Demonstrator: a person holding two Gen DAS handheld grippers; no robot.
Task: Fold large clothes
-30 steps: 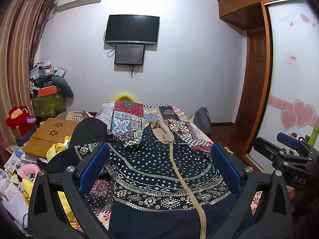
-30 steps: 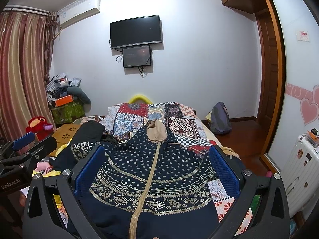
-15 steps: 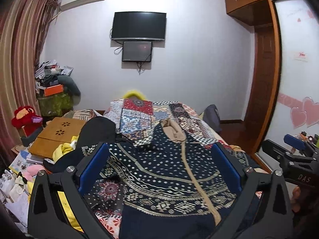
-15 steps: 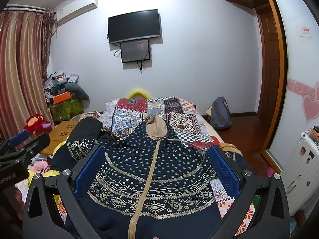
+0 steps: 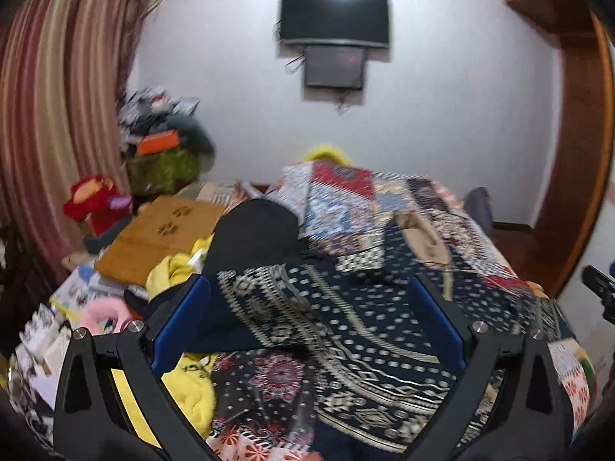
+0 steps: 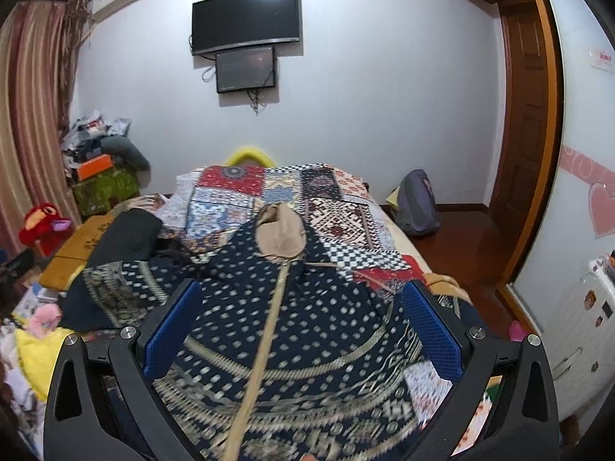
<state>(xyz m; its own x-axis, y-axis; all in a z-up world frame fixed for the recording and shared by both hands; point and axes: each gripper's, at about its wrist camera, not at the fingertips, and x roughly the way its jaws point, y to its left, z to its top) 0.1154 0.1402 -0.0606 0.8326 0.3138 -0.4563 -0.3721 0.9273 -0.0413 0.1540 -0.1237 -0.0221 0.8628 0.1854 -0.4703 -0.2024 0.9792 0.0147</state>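
A dark patterned jacket is spread zipper-up on the bed. The right gripper is held over its middle, the left gripper over its sleeve side; both are spread wide, gripping nothing.

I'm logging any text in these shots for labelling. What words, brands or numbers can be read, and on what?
None can be read.
Red-printed sticker on the white wardrobe door: too small to read.
Stickers on the white suitcase: too small.
Box beside the bed: blurred.
TV and the screen below it: no readable brand.
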